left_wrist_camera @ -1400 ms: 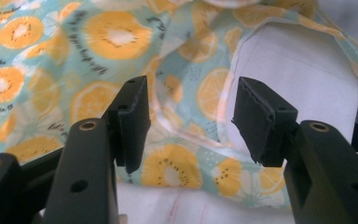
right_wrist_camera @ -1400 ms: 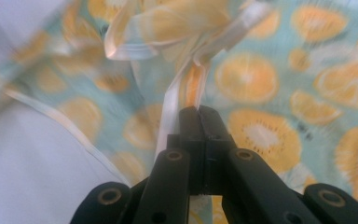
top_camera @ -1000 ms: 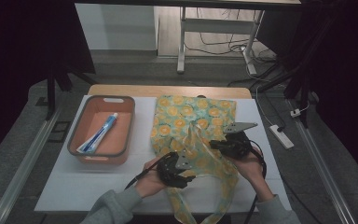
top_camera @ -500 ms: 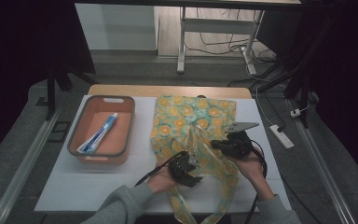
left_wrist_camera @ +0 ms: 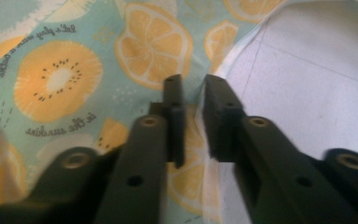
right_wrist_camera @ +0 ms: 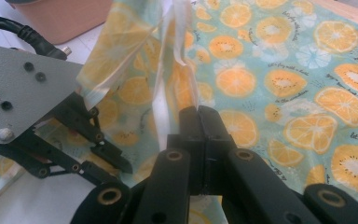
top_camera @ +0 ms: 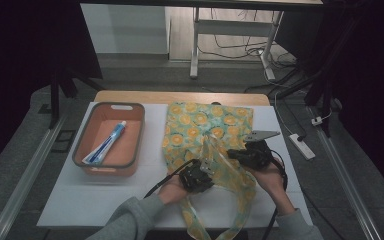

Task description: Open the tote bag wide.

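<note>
**High view: two grippers worked the mouth of a fruit-print bag**

High view showed the fruit-print tote bag (top_camera: 200, 130) lying flat on the white table (top_camera: 80, 200), just right of the orange basket (top_camera: 130, 112) that held a toothpaste tube (top_camera: 106, 143). The bag's handles trailed towards the person. The right gripper (top_camera: 232, 154) sat at the bag's near edge, jaws clenched on a raised fold of its fabric, probably to lift one layer away from the other. In the left gripper view, the left gripper (left_wrist_camera: 193, 100) straddled the bag's hem, where cloth met table. Its jaws had just been closing, with a narrow gap left and the hem between them; I could not tell whether the pads pressed it yet. Gripping there would likely let the two grippers pull the mouth open.
</note>
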`<state>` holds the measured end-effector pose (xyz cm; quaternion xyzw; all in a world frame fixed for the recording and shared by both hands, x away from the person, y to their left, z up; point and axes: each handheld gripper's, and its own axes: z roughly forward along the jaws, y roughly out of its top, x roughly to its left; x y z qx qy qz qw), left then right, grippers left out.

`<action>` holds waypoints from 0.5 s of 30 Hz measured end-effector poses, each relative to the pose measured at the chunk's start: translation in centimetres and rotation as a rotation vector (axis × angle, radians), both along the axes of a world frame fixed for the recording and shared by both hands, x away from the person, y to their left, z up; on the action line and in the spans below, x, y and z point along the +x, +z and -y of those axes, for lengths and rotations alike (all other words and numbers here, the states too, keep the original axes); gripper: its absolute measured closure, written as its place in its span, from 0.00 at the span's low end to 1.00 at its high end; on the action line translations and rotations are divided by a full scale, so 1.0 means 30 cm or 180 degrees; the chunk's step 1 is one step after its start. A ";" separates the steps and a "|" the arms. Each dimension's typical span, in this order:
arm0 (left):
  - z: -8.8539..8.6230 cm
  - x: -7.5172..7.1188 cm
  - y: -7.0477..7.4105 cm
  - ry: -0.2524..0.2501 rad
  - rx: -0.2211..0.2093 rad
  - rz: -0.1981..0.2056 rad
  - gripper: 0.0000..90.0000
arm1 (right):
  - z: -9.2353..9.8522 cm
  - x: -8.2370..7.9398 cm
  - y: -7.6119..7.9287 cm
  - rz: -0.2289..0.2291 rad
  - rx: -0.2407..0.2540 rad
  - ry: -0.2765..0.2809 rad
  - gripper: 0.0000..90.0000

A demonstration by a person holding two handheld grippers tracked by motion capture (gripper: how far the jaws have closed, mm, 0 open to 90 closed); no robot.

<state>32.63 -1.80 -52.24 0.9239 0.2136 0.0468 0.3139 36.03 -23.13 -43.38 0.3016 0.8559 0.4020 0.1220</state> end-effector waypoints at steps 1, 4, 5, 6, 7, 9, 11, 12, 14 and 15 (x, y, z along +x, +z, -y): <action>0.000 0.000 0.000 0.0000 0.0000 0.0000 0.96 | 0.002 0.000 0.000 0.0004 0.0001 -0.0005 0.99; 0.001 -0.007 0.002 -0.0024 0.0014 0.0054 0.99 | 0.010 0.003 0.001 0.0012 0.0010 -0.0020 0.99; 0.000 -0.013 0.004 -0.0039 0.0024 0.0109 0.99 | 0.013 0.004 0.001 0.0013 0.0017 -0.0031 0.99; -0.002 -0.018 0.007 -0.0046 0.0012 0.0124 0.99 | 0.013 0.004 0.001 0.0013 0.0017 -0.0031 0.99; -0.005 -0.023 0.013 -0.0058 -0.0015 0.0116 0.99 | 0.018 0.005 0.004 0.0029 0.0022 -0.0036 0.99; -0.025 -0.050 0.044 -0.0129 -0.0069 0.0173 0.99 | 0.024 0.007 0.007 0.0041 0.0037 -0.0052 0.99; -0.035 -0.061 0.057 -0.0154 -0.0108 0.0181 0.99 | 0.029 0.010 0.008 0.0050 0.0056 -0.0074 0.99; -0.056 -0.083 0.080 -0.0207 -0.0179 0.0175 0.99 | 0.031 0.013 0.008 0.0055 0.0066 -0.0087 0.99; -0.075 -0.104 0.097 -0.0274 -0.0250 0.0160 0.99 | 0.033 0.017 0.006 0.0052 0.0075 -0.0113 0.99; -0.075 -0.104 0.097 -0.0274 -0.0250 0.0160 0.99 | 0.033 0.020 0.005 0.0054 0.0075 -0.0126 0.99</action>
